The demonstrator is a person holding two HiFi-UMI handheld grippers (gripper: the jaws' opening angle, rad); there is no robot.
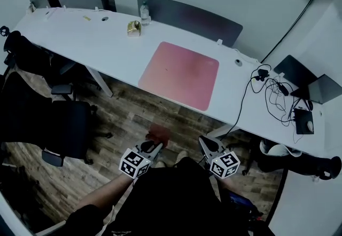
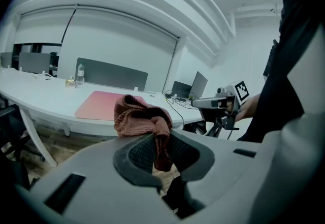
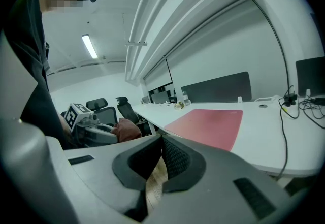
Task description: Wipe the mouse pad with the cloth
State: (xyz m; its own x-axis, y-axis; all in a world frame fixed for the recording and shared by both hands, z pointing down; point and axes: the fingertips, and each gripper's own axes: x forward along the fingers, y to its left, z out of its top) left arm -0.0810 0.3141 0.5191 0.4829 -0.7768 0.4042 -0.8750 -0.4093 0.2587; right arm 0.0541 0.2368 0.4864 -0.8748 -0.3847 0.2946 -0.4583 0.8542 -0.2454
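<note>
The pink mouse pad (image 1: 180,74) lies flat on the long white desk (image 1: 80,37), ahead of both grippers. In the head view my left gripper (image 1: 156,147) is held low over the wooden floor, short of the desk edge. It is shut on a reddish-brown knitted cloth (image 1: 158,134). In the left gripper view the cloth (image 2: 140,116) bunches above the left gripper (image 2: 160,141), with the mouse pad (image 2: 101,105) beyond it. My right gripper (image 1: 205,142) is beside it, shut and holding nothing. The right gripper view shows the right gripper (image 3: 161,142), the mouse pad (image 3: 209,121) and the cloth (image 3: 127,129).
Black office chairs (image 1: 67,122) stand at the left near the desk. On the desk are a water bottle (image 1: 144,13), a small gold object (image 1: 133,28), tangled cables (image 1: 272,90) and a laptop (image 1: 320,88) at the right. A grey partition (image 1: 187,15) lines the far edge.
</note>
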